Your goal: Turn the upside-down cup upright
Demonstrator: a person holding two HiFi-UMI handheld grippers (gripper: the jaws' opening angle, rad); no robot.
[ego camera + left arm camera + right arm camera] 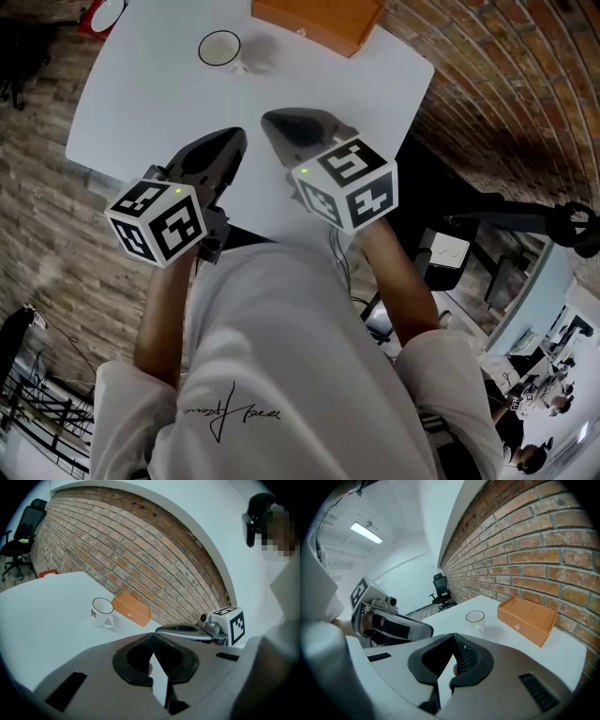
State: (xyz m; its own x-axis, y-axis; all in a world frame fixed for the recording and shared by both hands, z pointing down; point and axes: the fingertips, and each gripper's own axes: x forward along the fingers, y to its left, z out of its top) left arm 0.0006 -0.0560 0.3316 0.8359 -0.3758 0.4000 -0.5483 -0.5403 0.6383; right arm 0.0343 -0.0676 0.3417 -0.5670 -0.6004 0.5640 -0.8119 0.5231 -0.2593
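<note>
Ahead of both grippers, well beyond their tips, the cup (220, 49) stands on the white table (141, 103) with its dark-rimmed mouth facing up and its base on the surface. It is already upright, so I judge the task's one step done, with nothing left to turn. Just beyond and to the right of the cup, as the grippers see it, lies an orange box (319, 21), close to the cup but apart from it, against the brick wall (140, 550).

The left gripper (234, 139) and the right gripper (272, 117) hover side by side over the near edge of the table, close to the person's body, both pointing toward the cup. Each gripper's own view shows its two jaws brought together at the tips, with only a narrow wedge of table showing through behind them and nothing between the pads. Both are closed and empty. Held like this, near the body and well apart from the cup, they read as a rest posture rather than an approach: nothing threatens the cup, and neither tool is lined up on its rim or handle.

The cup's handle seems to point toward the grippers' right, though it is small in every view and I would not press that. A small dark mark shows on the cup's side in the left gripper view.
</note>
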